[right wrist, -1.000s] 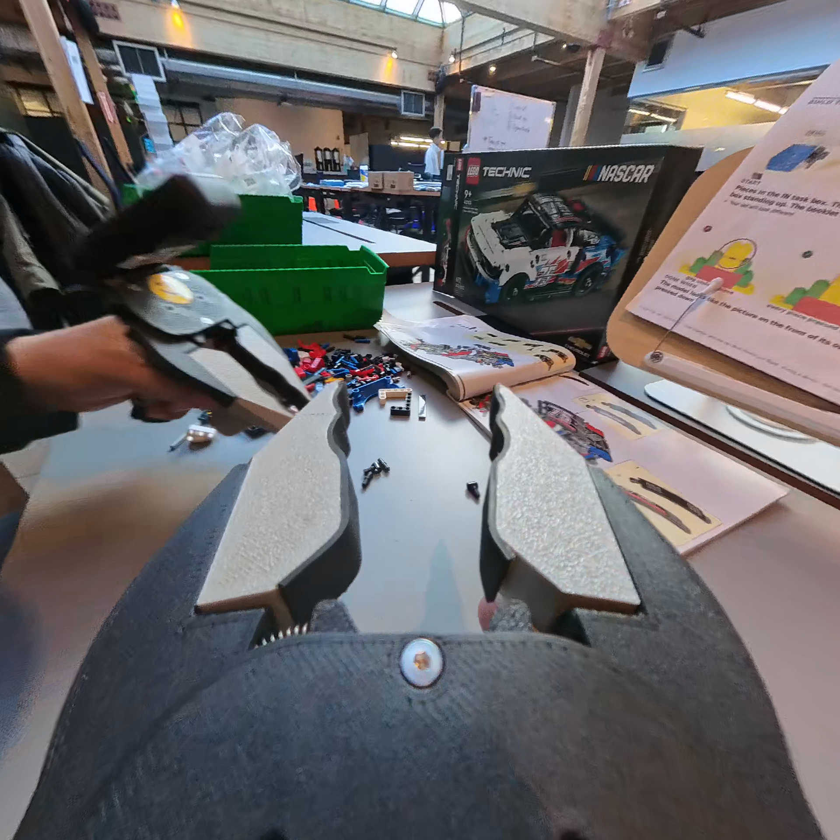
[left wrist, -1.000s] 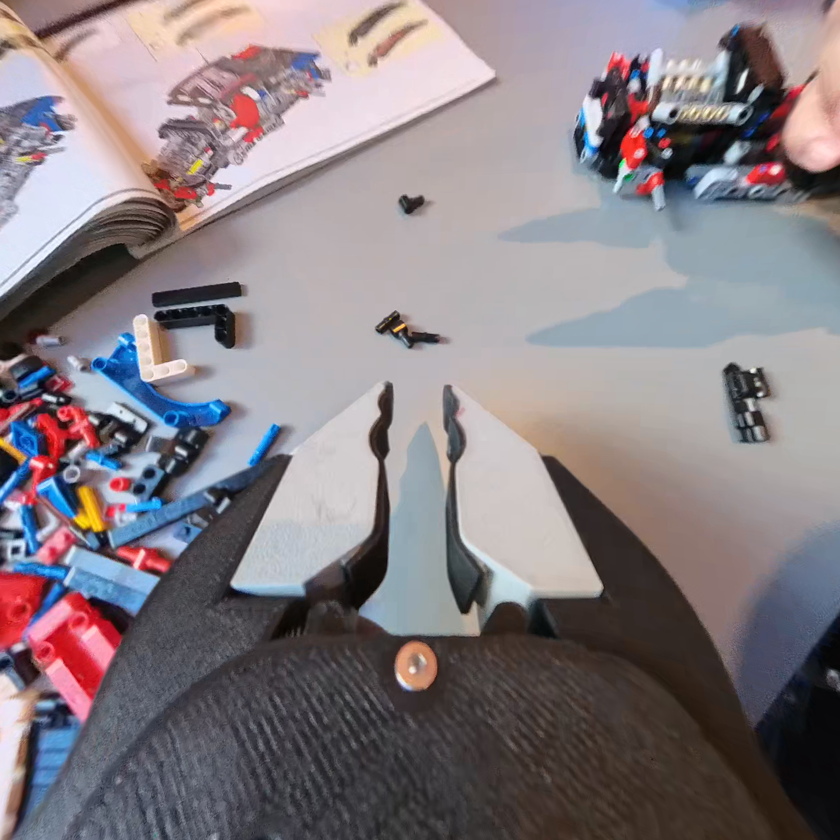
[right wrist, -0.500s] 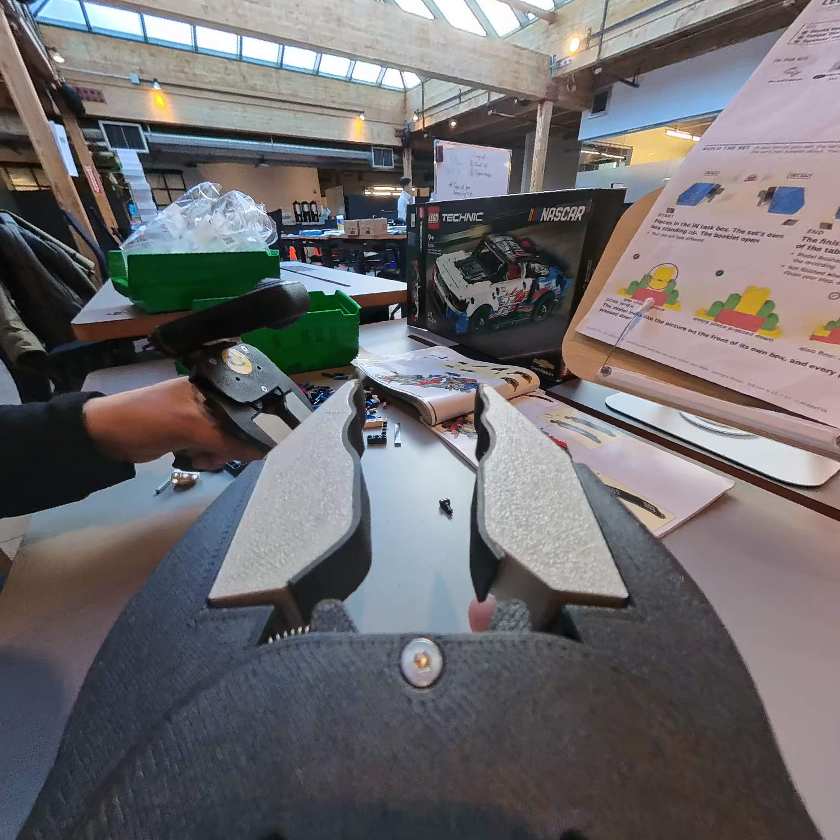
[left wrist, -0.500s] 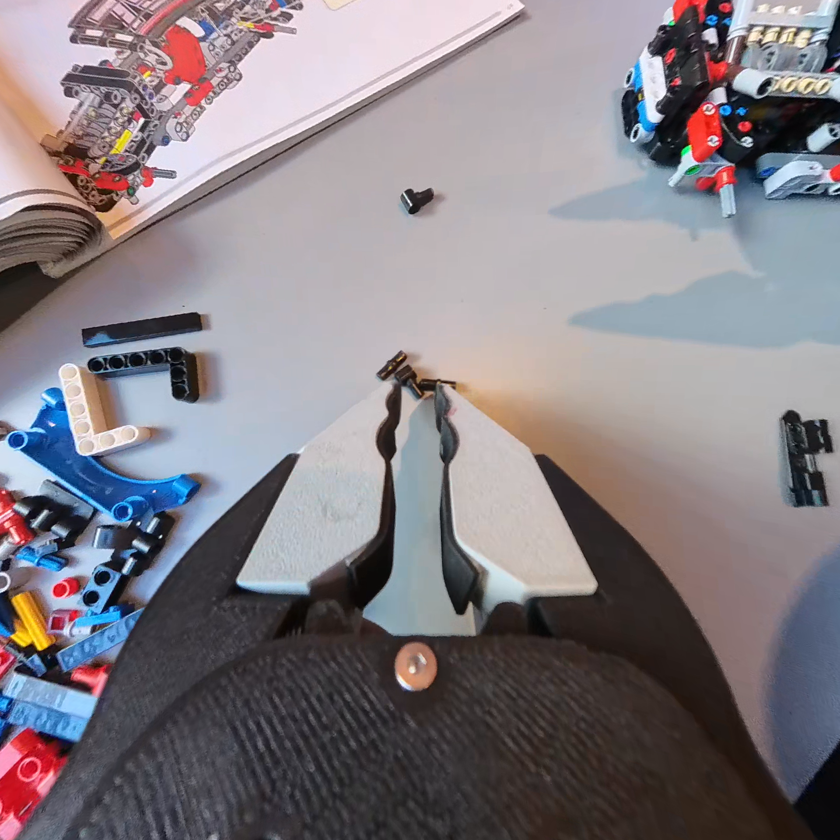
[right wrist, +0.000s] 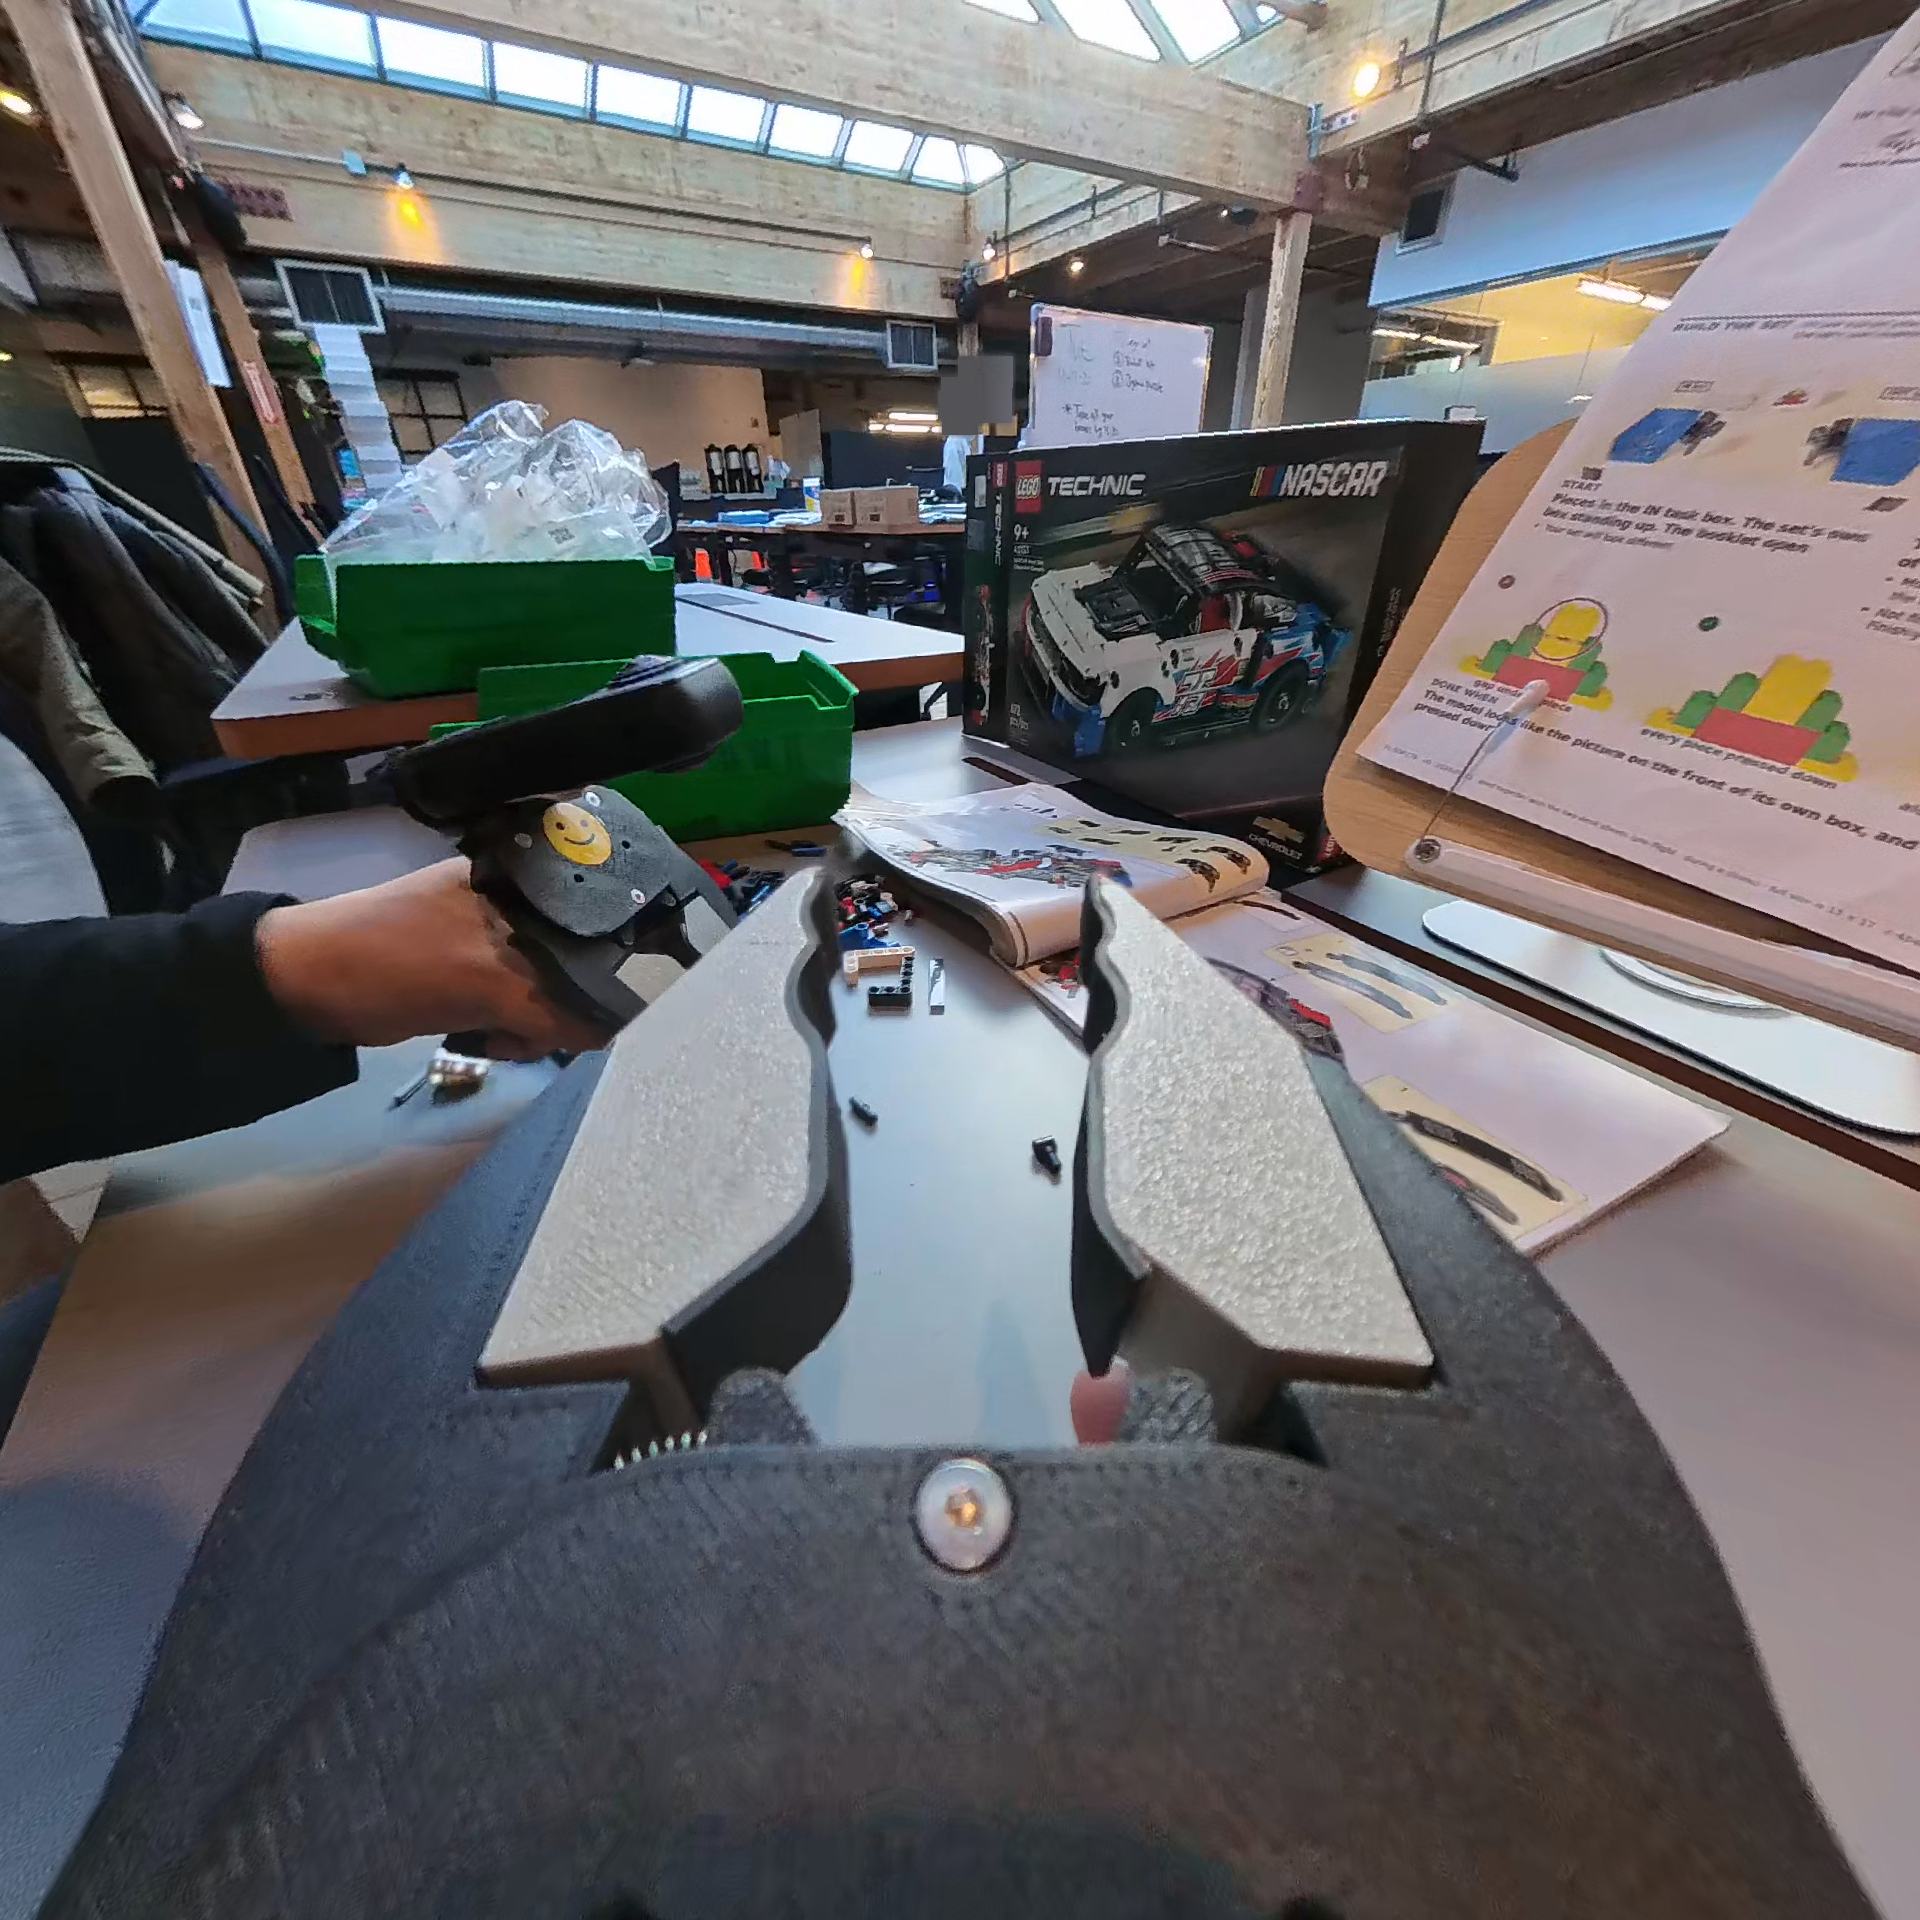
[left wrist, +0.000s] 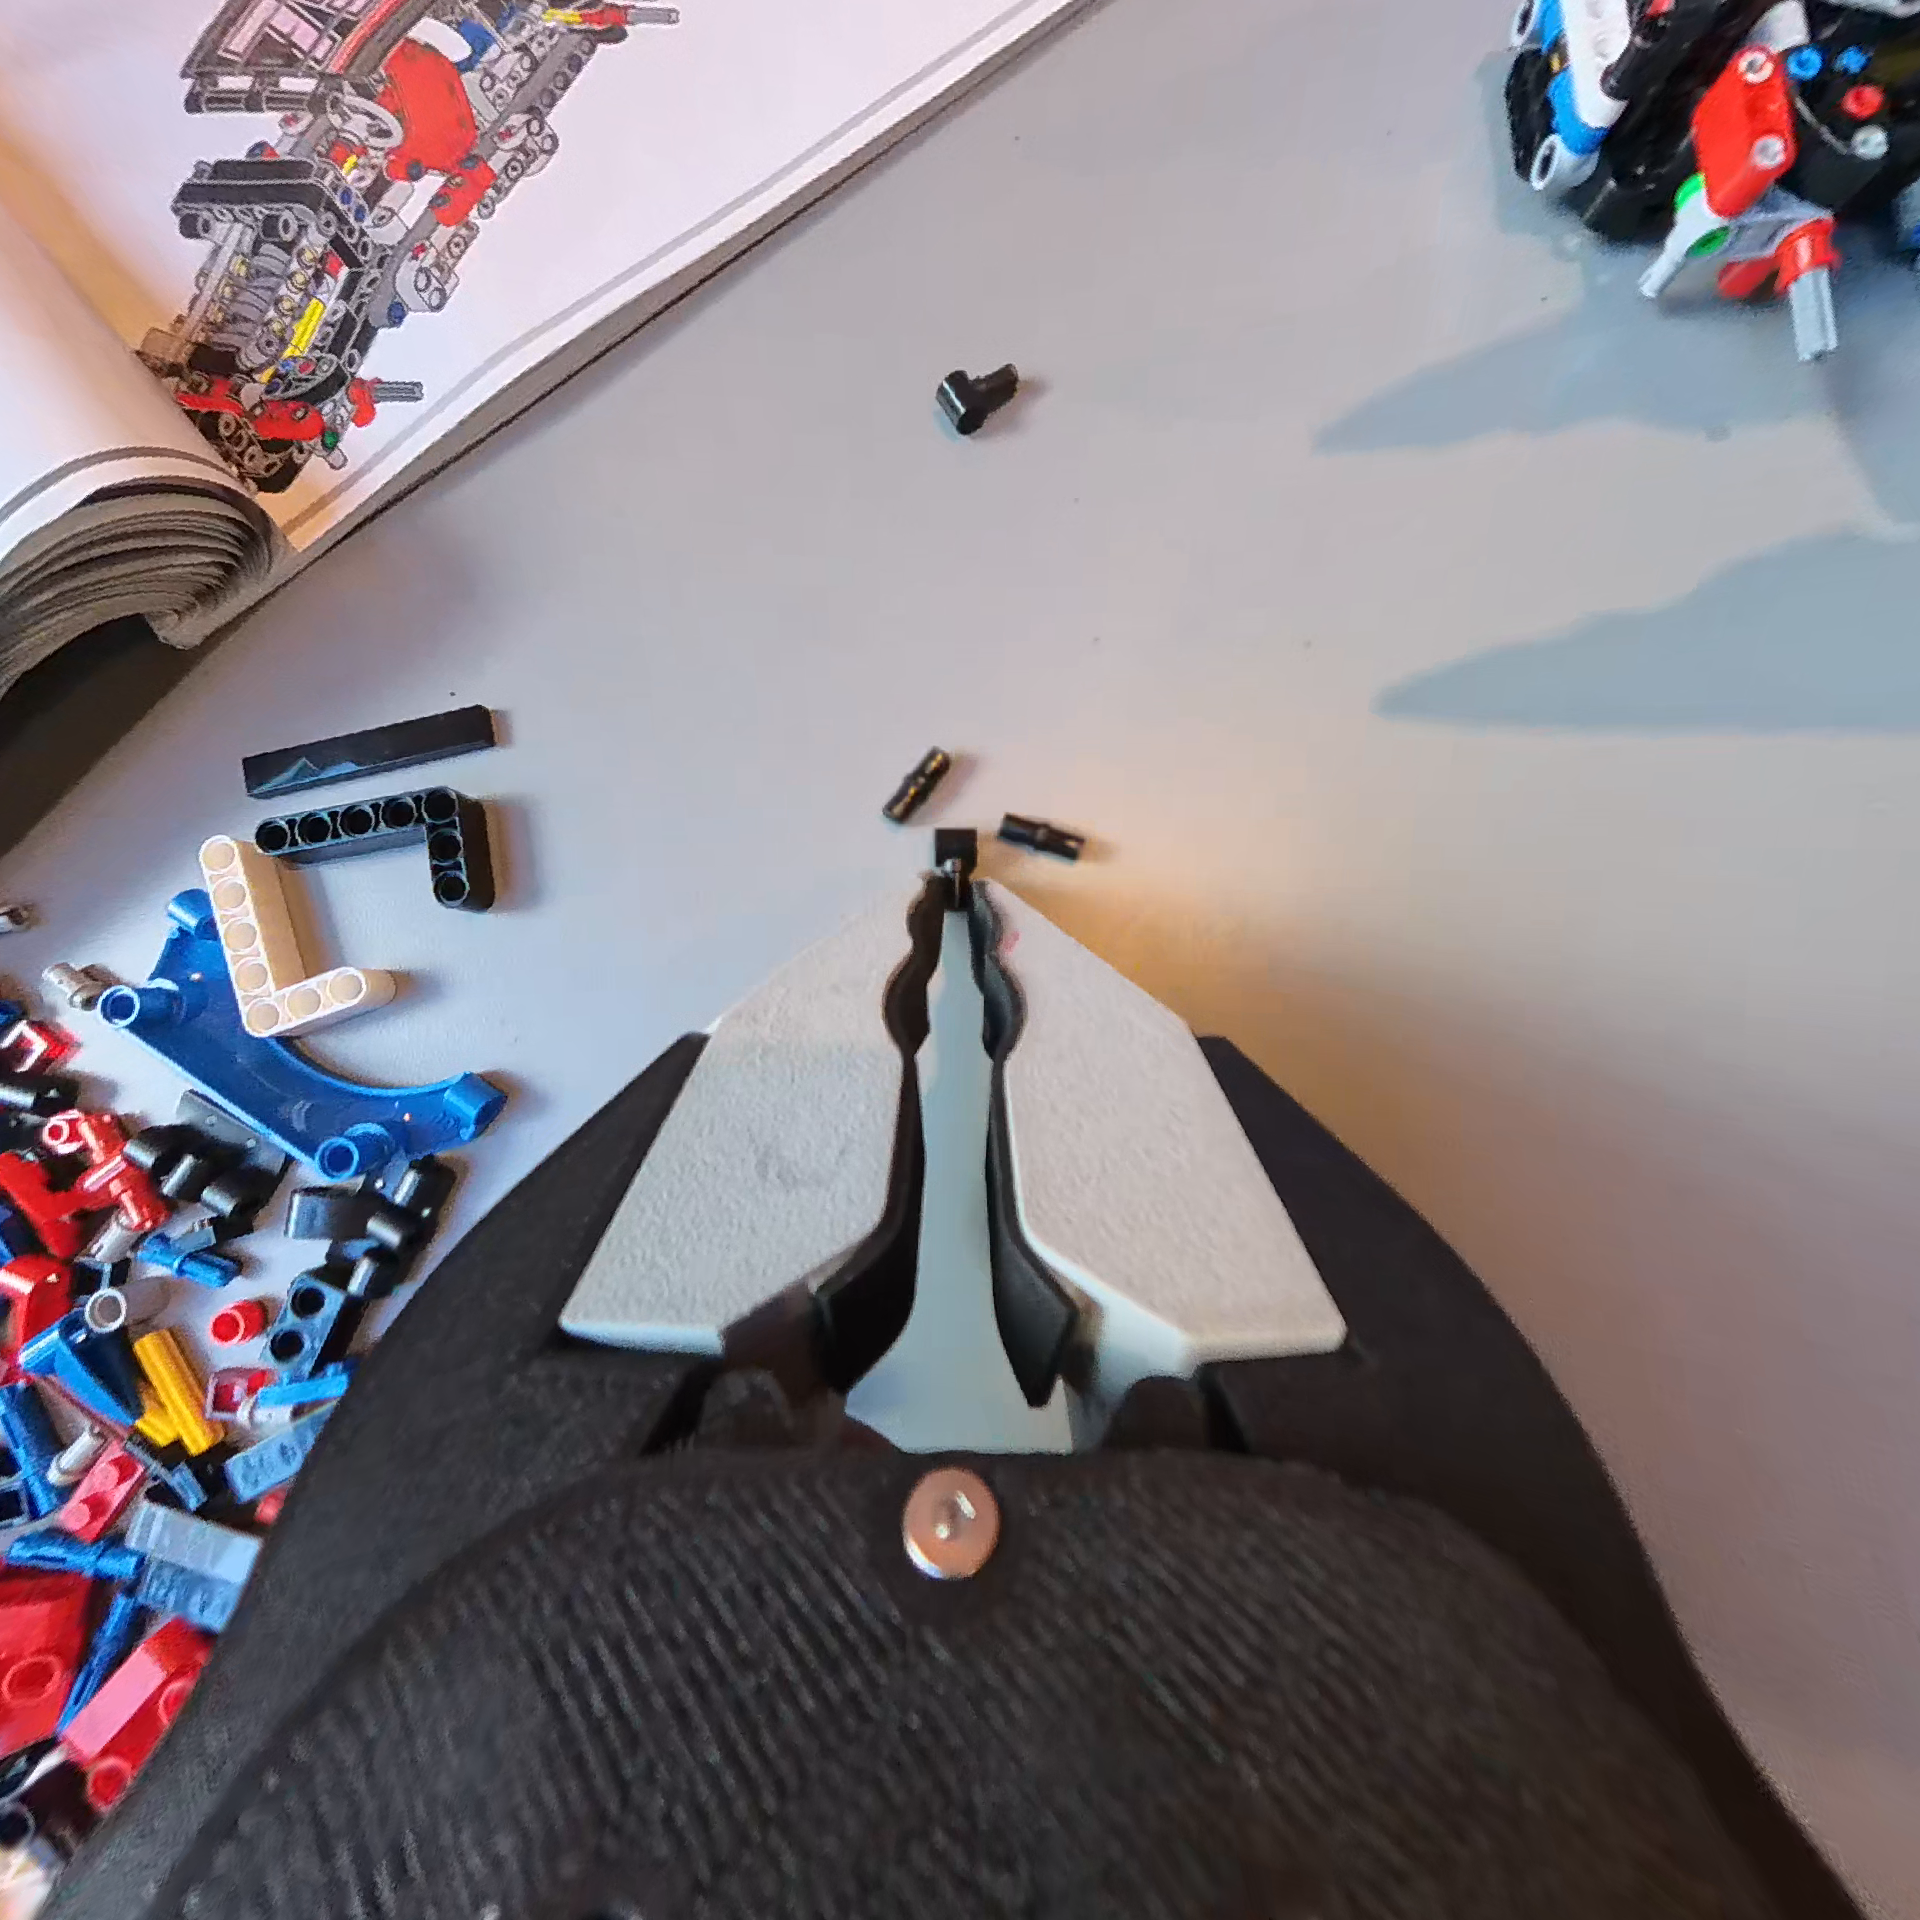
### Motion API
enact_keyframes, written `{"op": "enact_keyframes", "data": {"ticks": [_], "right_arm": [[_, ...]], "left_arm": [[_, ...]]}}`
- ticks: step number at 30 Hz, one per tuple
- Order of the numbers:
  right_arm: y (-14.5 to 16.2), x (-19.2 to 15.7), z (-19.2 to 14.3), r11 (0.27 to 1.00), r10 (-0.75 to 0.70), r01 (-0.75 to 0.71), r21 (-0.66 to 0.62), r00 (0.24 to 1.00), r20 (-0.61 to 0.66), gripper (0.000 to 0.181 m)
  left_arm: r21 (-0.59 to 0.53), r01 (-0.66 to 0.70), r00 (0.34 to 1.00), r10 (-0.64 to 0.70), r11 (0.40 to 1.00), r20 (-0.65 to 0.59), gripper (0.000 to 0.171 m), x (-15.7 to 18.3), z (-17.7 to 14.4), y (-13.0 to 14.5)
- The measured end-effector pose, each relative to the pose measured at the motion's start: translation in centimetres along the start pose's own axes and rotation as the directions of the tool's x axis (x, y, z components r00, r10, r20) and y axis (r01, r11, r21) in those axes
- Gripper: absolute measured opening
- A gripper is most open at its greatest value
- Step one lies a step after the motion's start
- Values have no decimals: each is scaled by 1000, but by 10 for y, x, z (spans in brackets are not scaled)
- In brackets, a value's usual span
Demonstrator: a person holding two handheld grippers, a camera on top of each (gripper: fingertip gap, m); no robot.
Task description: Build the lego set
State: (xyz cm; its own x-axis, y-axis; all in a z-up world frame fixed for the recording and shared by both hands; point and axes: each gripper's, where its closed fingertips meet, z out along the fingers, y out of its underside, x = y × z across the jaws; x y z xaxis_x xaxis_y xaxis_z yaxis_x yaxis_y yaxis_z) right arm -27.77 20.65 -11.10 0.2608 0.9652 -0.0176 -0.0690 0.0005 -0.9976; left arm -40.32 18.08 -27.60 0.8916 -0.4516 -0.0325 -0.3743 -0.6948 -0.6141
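Left wrist view, read left to right. Loose pile of parts (left wrist: 156, 1299) at the counter's left edge, with a blue curved piece (left wrist: 281, 1060), a white L-beam (left wrist: 260, 956) and a black L-beam (left wrist: 395, 831) just beyond it. Instruction booklet (left wrist: 436, 260) lies open at upper left. At centre my left tool (left wrist: 951, 894) is pinched nearly closed on a small black pin piece (left wrist: 953, 847), caught only at the very tips. Two loose black pins (left wrist: 920, 784) (left wrist: 1041, 834) lie just beside it, one on each side; another black connector (left wrist: 975, 393) sits farther off. Partly built model (left wrist: 1714, 135) stands at upper right, well apart from the held piece.

Right wrist view: my left hand (right wrist: 405, 977) and its tool show at left, low over the grey counter (right wrist: 312, 1195). Right tool (right wrist: 956, 935) is held wide, nothing between its fingers, raised above the counter. Set box (right wrist: 1195, 592) stands behind the booklet.

Risks, in my judgement: the grip is shallow and the piece is small and smooth, so it may twist or shoot out on lifting. The tips stand close to both neighbouring pins and could nudge them. A dropped black piece would be hard to tell from its neighbours.
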Motion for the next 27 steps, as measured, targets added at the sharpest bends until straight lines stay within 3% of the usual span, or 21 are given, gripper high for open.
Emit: {"op": "enact_keyframes", "data": {"ticks": [3, 6, 8, 13, 17, 20, 27], "right_arm": [[16, -12, 8, 996, 6, 0, -86, 997, 72, 49], [45, -31, 18, 971, -7, 47, -234, 986, 167, 46], [64, -38, 23, 946, -27, 83, -313, 983, 180, 63], [88, -69, 26, 910, -1, 130, -394, 950, 312, 67], [99, -92, 21, 893, 34, 168, -418, 900, 434, 50], [113, -110, 14, 865, 57, 220, -451, 850, 524, 34], [148, -123, 14, 774, -3, 366, -517, 819, 574, 21]], "left_arm": [[-11, -39, 999, 39, 999, -2, 1, 7, -6, 6], [-16, -79, 992, 77, 997, -101, 1, 38, -14, 17], [-21, -109, 983, 105, 994, -150, 1, 59, -23, 26], [15, -191, 961, 190, 981, -199, 1, 102, -41, 47], [73, -263, 938, 272, 962, -213, 2, 114, -46, 52], [97, -240, 934, 257, 966, -247, 2, 115, -46, 52], [143, -234, 925, 265, 962, -271, 2, 117, -48, 54]]}}
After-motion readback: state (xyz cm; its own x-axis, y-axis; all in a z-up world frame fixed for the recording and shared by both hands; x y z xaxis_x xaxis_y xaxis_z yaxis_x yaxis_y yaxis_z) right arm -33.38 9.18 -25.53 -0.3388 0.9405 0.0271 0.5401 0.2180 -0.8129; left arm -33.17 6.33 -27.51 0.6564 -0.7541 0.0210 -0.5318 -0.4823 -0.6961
